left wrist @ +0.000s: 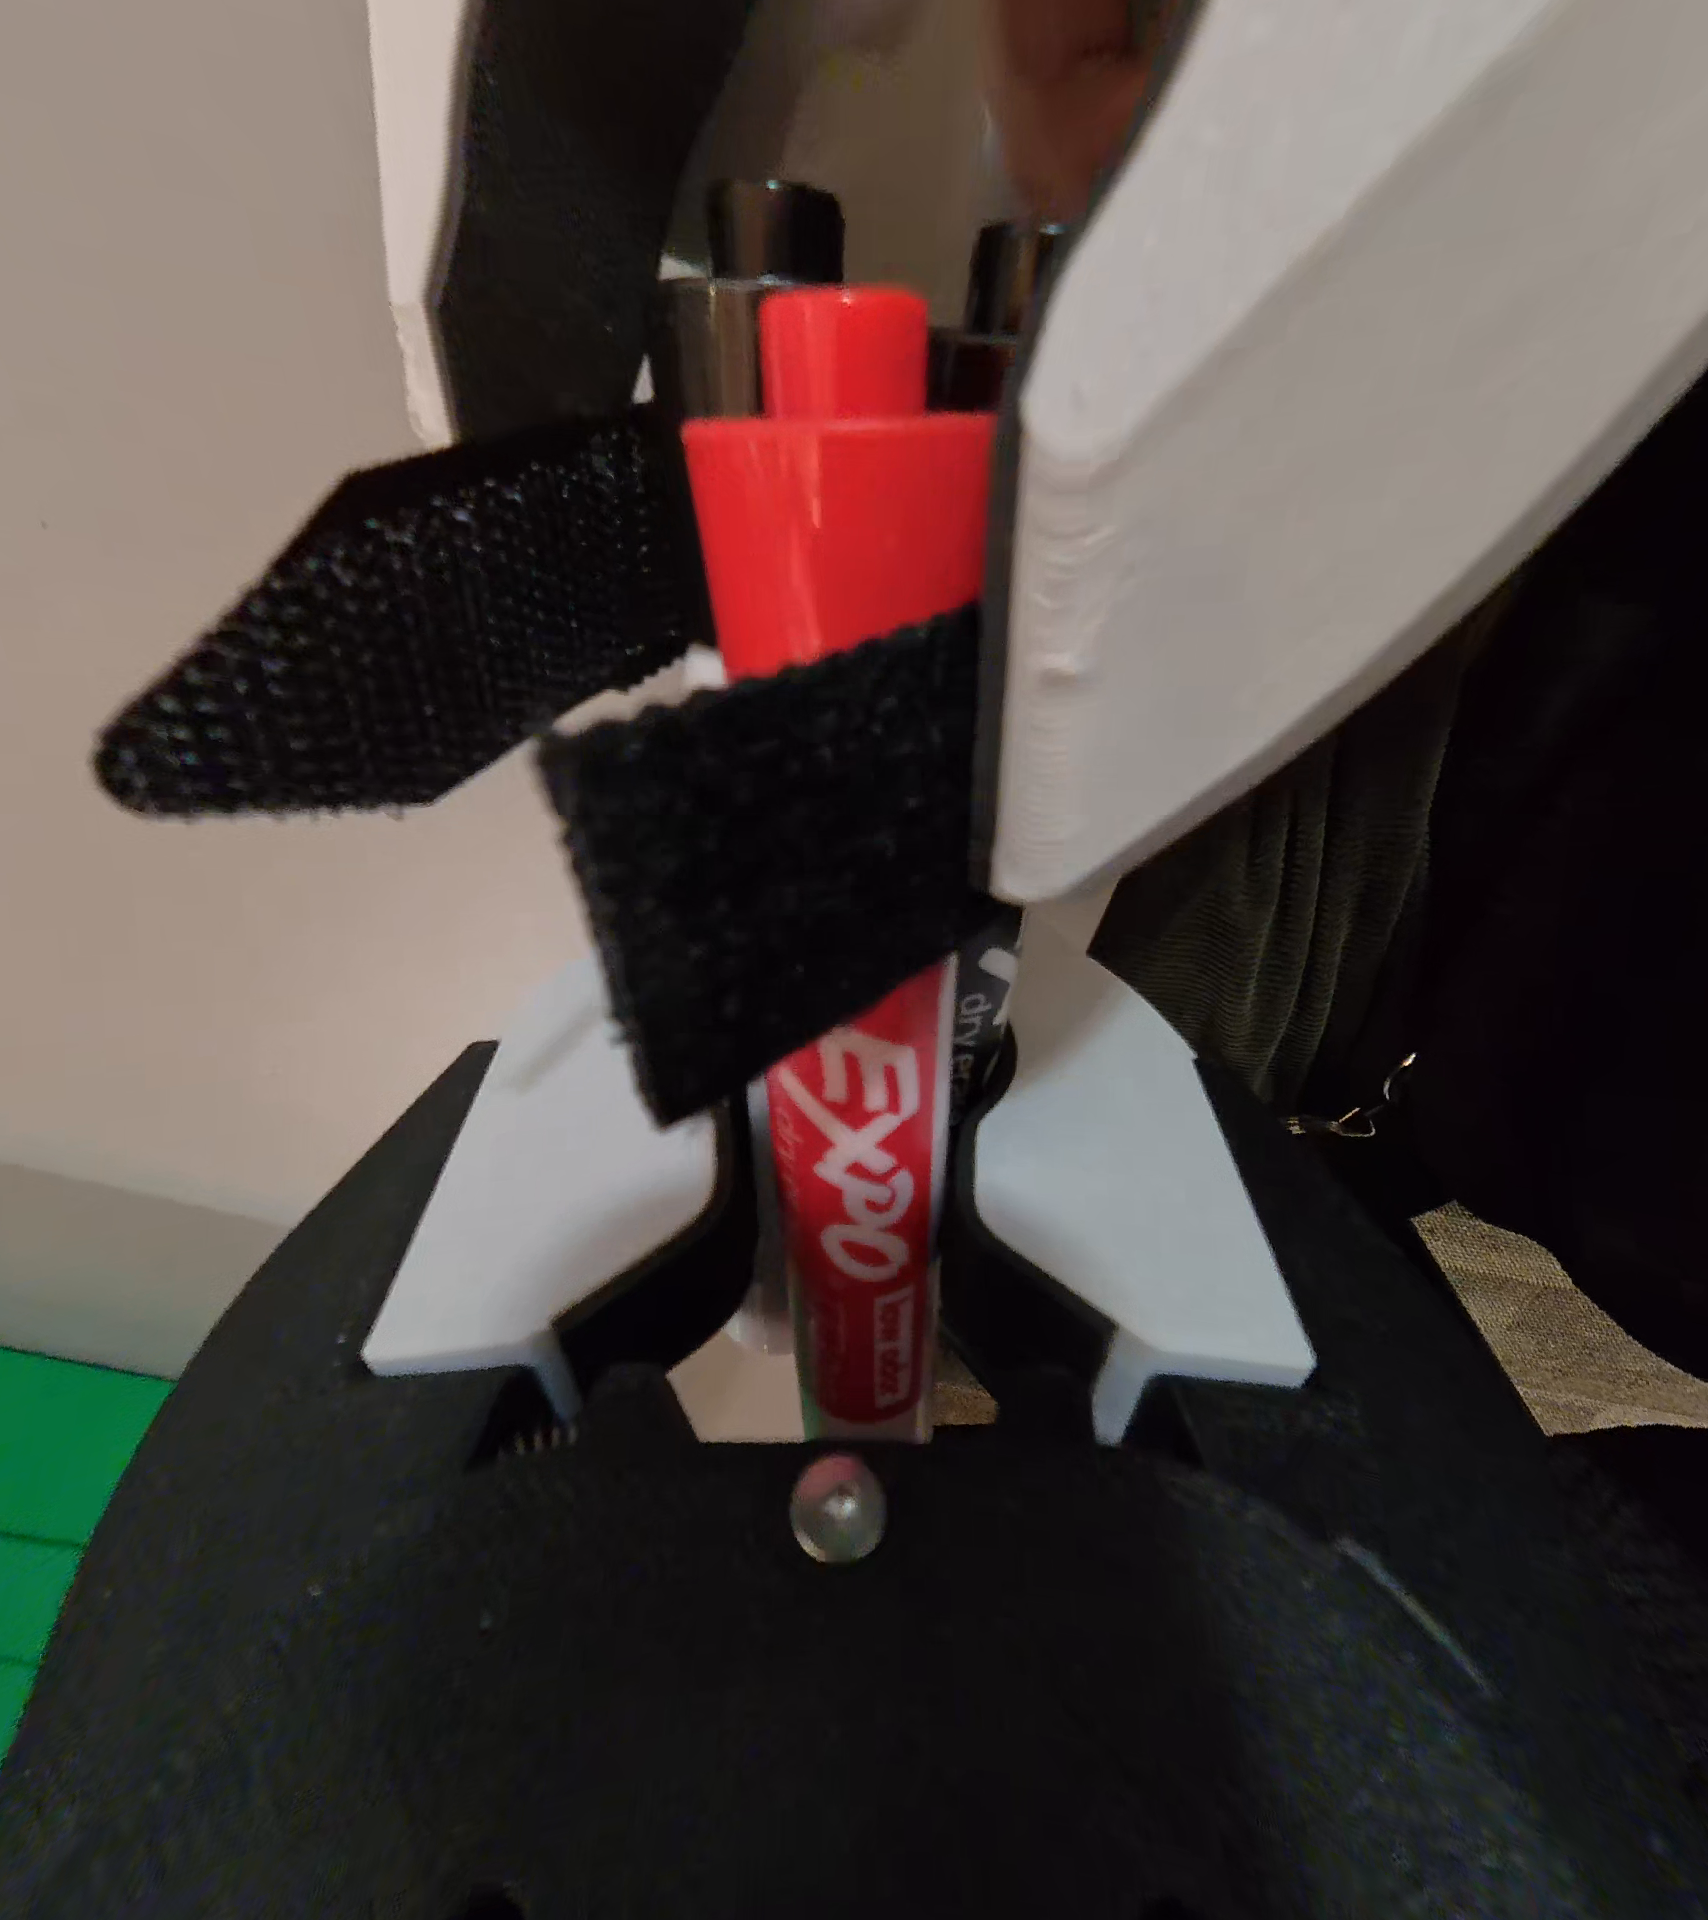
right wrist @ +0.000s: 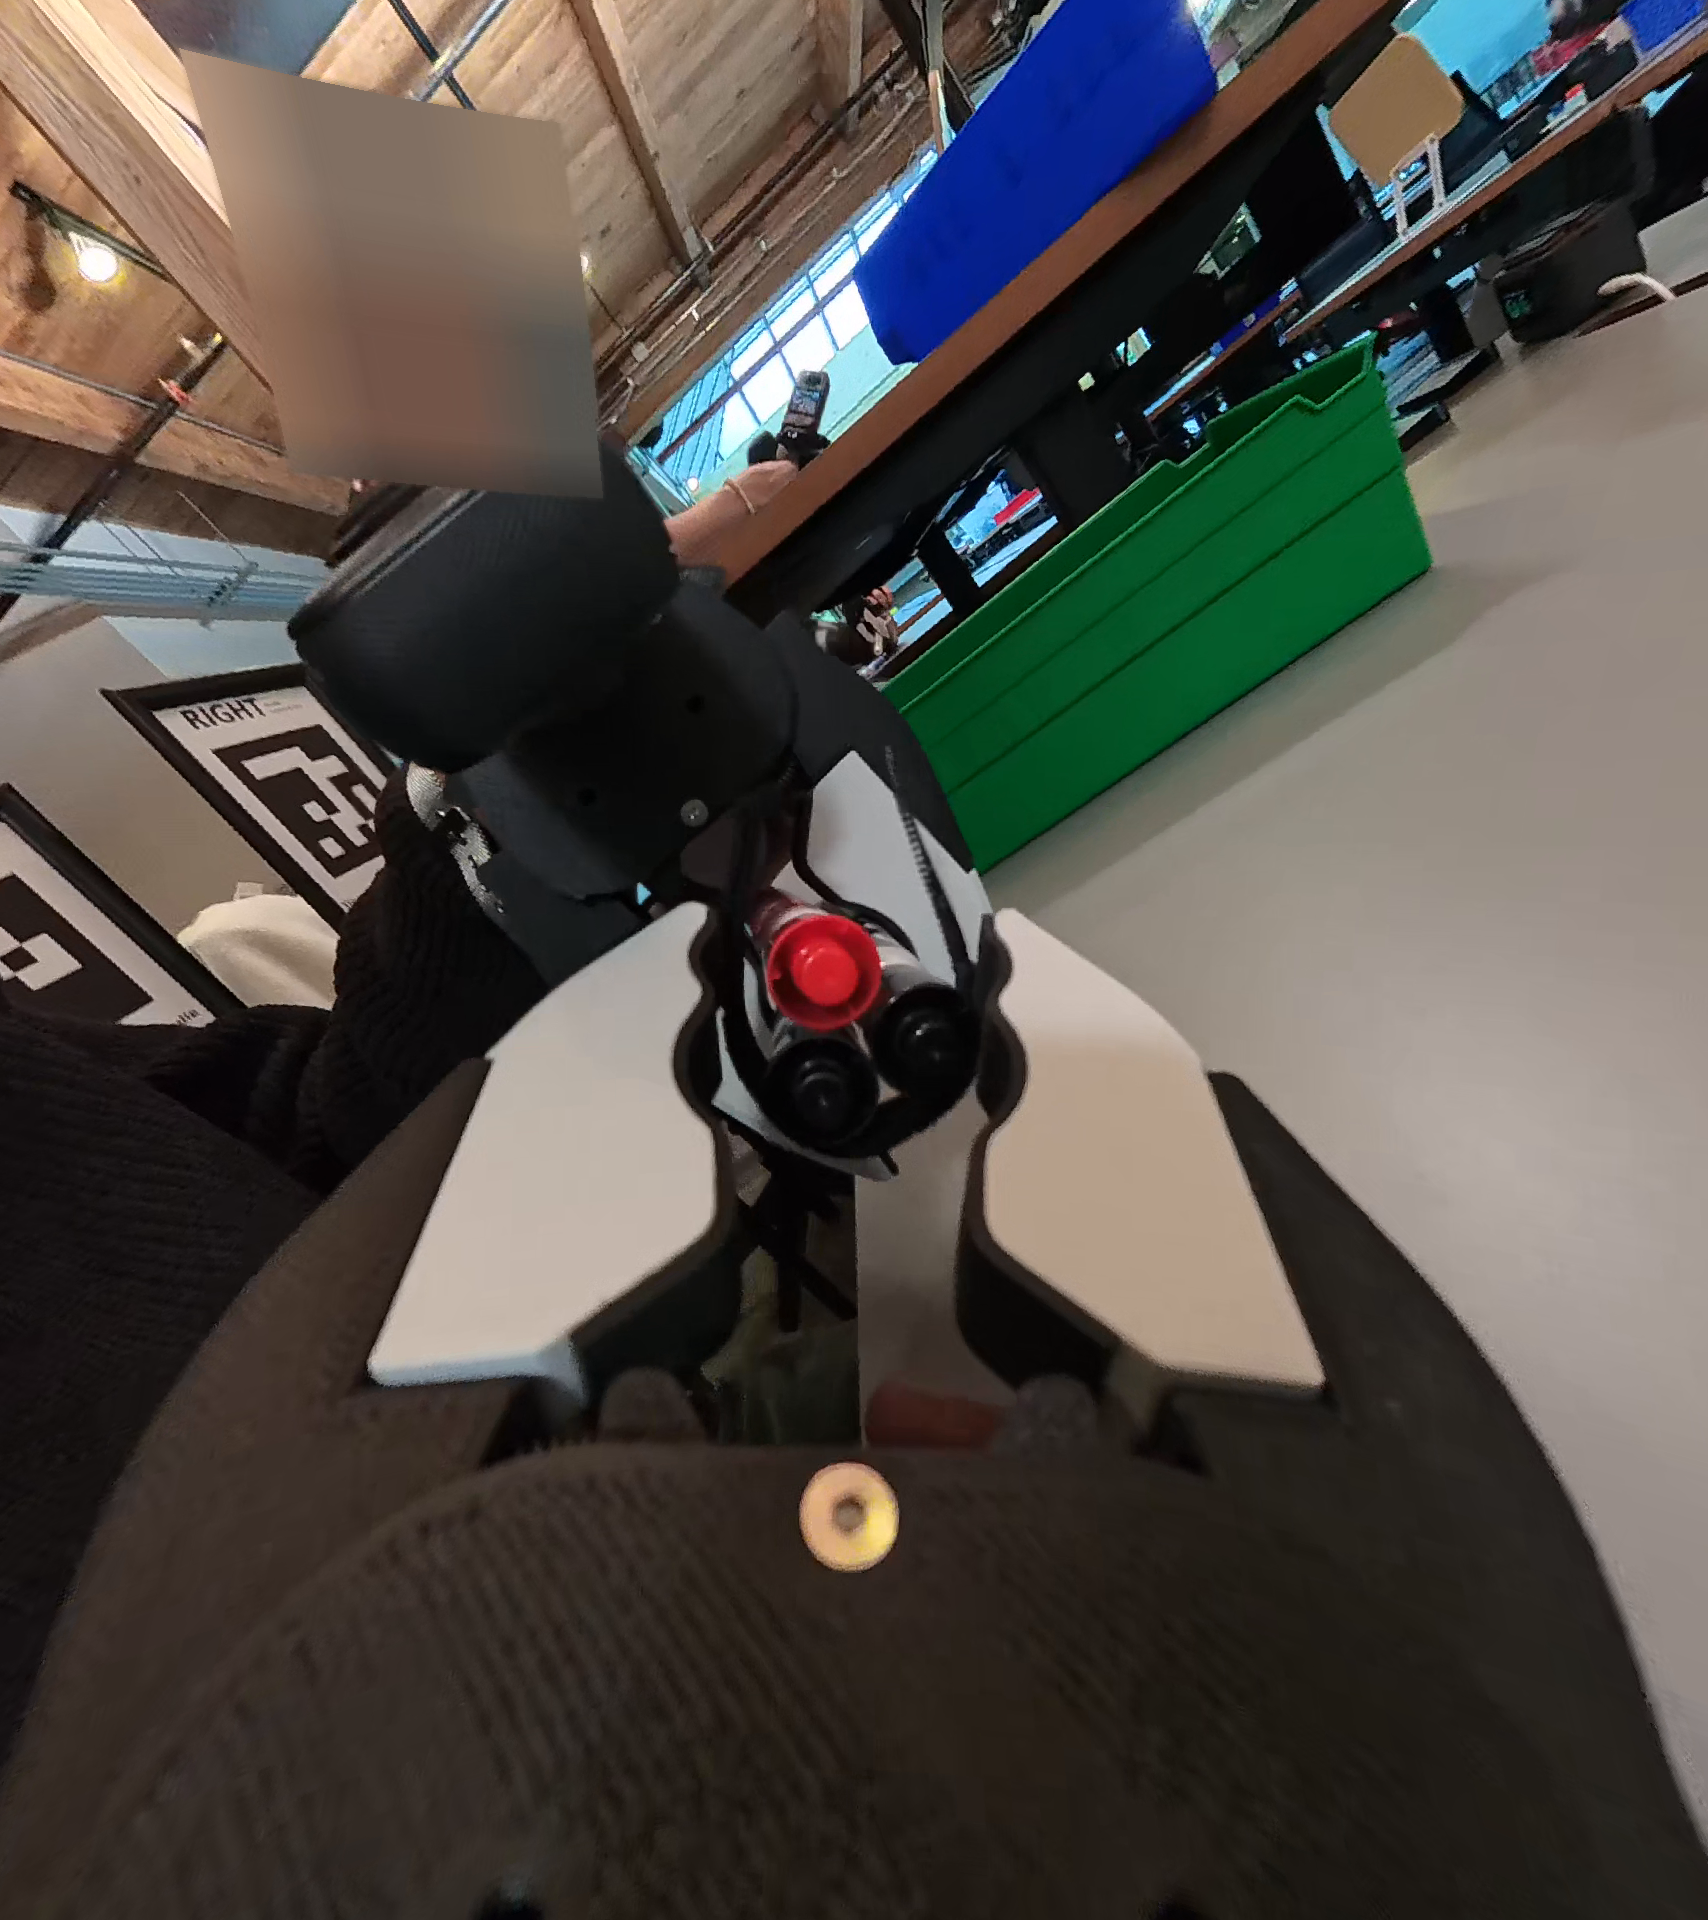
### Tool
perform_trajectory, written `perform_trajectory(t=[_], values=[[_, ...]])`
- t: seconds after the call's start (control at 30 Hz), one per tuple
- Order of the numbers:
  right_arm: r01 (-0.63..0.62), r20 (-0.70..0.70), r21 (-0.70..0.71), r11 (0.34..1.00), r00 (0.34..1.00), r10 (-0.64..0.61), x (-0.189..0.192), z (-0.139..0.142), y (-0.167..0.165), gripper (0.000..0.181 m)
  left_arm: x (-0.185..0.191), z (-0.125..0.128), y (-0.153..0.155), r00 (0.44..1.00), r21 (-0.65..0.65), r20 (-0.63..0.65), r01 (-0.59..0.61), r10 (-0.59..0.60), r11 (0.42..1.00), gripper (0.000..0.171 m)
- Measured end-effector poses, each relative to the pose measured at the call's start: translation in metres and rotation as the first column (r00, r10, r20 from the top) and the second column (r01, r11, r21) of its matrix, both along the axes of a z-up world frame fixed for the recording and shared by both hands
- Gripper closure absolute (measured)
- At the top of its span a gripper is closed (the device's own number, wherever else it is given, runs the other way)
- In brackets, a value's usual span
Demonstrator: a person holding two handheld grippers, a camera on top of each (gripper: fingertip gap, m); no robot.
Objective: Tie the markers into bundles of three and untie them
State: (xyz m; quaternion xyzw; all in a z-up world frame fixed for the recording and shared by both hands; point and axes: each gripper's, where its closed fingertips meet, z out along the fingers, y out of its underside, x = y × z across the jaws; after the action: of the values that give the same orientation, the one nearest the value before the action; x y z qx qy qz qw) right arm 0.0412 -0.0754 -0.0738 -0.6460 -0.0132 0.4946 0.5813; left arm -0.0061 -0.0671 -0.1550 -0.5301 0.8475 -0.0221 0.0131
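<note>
Between the white fingers of the left claw (left wrist: 855,1174): bundle of three cylindrical plastic markers, one red-capped marker (left wrist: 834,540) in front, two black-capped markers (left wrist: 762,301) behind; claw clenched on the barrels. Black hook-and-loop strap (left wrist: 767,894) wraps the bundle just beyond the fingertips, its free tail sticking out leftward. Right claw (right wrist: 845,1029) grasps the bundle's cap ends. Green plastic bin (right wrist: 1193,644) well beyond, on grey tabletop (right wrist: 1452,1039).

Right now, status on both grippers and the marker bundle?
Left gripper shut on marker bundle. Right gripper closed around its cap end. Black strap partly wrapped, tail loose. Nothing in the way.
</note>
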Motion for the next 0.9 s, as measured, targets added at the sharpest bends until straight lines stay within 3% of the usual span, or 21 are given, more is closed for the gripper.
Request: perform_trajectory(t=[0.2, 0.53, 0.9], values=[[0.002, -0.031, -0.011, 1.0, 1.0, -0.002, 0.004, 0.002, 0.0, 0.144, -0.002, -0.003, 0.001, 1.0, 0.008, -0.017, -0.002, 0.002, 1.0, 0.129], [0.035, 0.172, -0.035, 0.999, 0.985, -0.029, 0.004, -0.007, 0.002, 0.151, -0.003, -0.006, 0.001, 0.999, 0.007, -0.033, -0.004, 0.004, 1.0, 0.129], [0.128, 0.423, 0.088, 0.988, 0.893, -0.153, 0.004, -0.002, 0.001, 0.171, 0.0, -0.006, -0.006, 1.0, -0.049, -0.018, 0.003, -0.003, 0.999, 0.129]])
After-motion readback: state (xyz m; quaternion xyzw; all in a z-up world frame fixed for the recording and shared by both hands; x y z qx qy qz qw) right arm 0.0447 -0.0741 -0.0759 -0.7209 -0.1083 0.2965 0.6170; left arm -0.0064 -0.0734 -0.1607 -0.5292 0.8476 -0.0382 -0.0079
